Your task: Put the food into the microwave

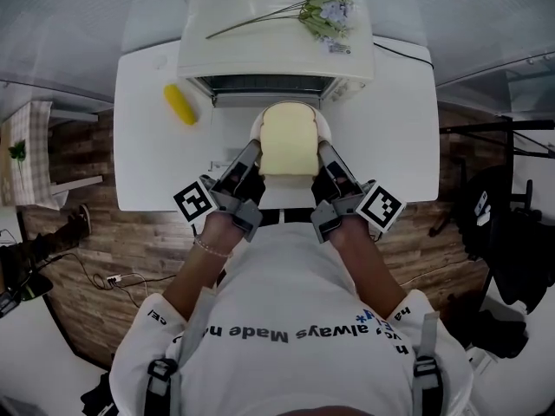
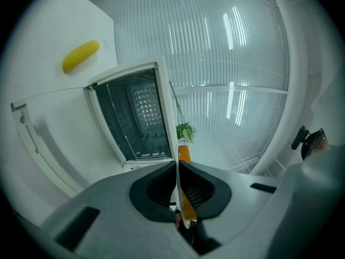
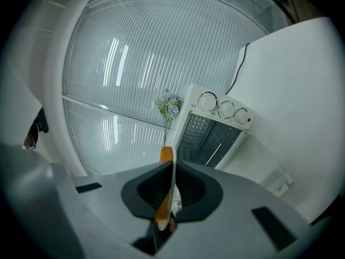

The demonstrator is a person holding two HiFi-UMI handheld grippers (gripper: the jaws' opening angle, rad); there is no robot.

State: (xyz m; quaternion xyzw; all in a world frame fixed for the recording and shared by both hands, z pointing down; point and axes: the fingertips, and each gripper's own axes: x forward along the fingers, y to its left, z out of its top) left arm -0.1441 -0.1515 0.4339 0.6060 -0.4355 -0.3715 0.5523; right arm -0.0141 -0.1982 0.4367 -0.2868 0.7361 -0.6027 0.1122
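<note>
I'm pinching the plate [image 1: 257,126] from both sides: left tool [image 2: 177,169] clamped on its left rim, right tool [image 3: 171,169] on its right. The bread slice [image 1: 289,139] is lying on the plate between them. The microwave [image 1: 277,33] is standing open just ahead on the table [image 1: 147,163], with the corn [image 1: 180,104] off to the left.

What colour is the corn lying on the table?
Yellow. The corn shows best in the head view.
</note>
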